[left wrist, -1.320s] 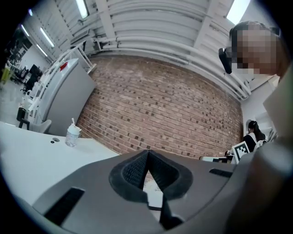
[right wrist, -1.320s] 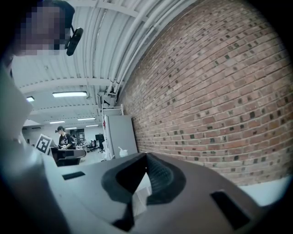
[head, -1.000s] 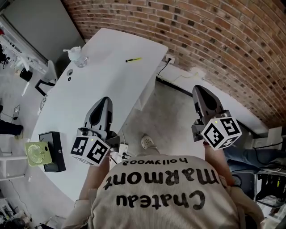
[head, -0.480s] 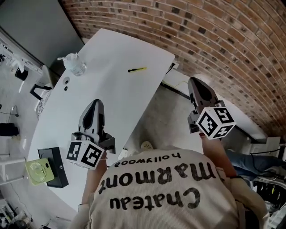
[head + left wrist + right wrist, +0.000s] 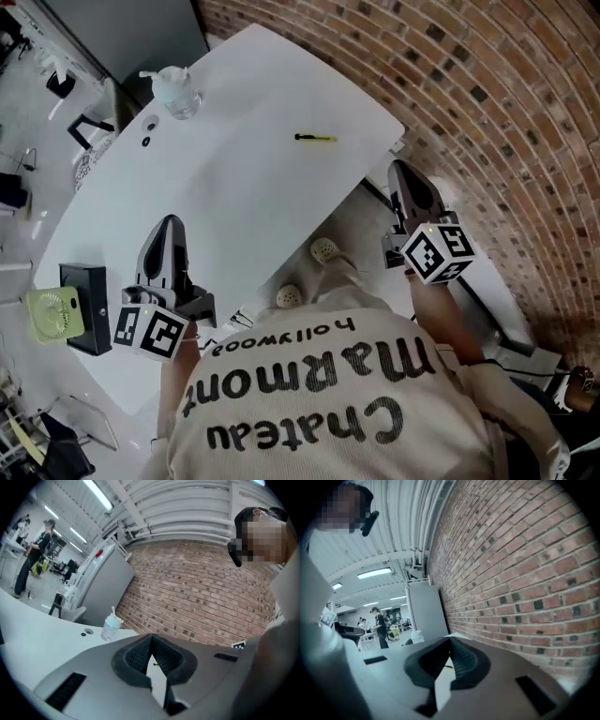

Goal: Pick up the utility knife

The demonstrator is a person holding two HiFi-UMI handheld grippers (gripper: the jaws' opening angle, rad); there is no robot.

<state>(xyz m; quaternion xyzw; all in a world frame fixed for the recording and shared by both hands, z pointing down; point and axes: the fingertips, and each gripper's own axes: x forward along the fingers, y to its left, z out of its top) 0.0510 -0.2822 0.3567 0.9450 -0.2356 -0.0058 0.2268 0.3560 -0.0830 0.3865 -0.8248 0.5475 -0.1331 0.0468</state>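
Observation:
The utility knife (image 5: 316, 138), slim, black and yellow, lies flat on the far part of the white table (image 5: 234, 187), near its right edge. My left gripper (image 5: 172, 225) hovers over the table's near left part, shut and empty, well short of the knife. My right gripper (image 5: 401, 171) hangs off the table's right edge beside the brick wall, also shut and empty. In the left gripper view the knife (image 5: 156, 665) shows tiny below the closed jaw tips of the left gripper (image 5: 151, 636). In the right gripper view the knife (image 5: 447, 666) appears just below the tips of the right gripper (image 5: 450, 640).
A clear plastic bottle (image 5: 175, 94) stands at the table's far left corner beside two small holes (image 5: 147, 131). A black box (image 5: 84, 295) and a green fan (image 5: 52, 314) sit at the near left edge. The brick wall (image 5: 487, 112) runs along the right. People stand far off (image 5: 26, 559).
Both grippers have travelled with the person toward the table; the left one sits lower and further left in the head view. The knife has not moved on the table. Both stay shut.

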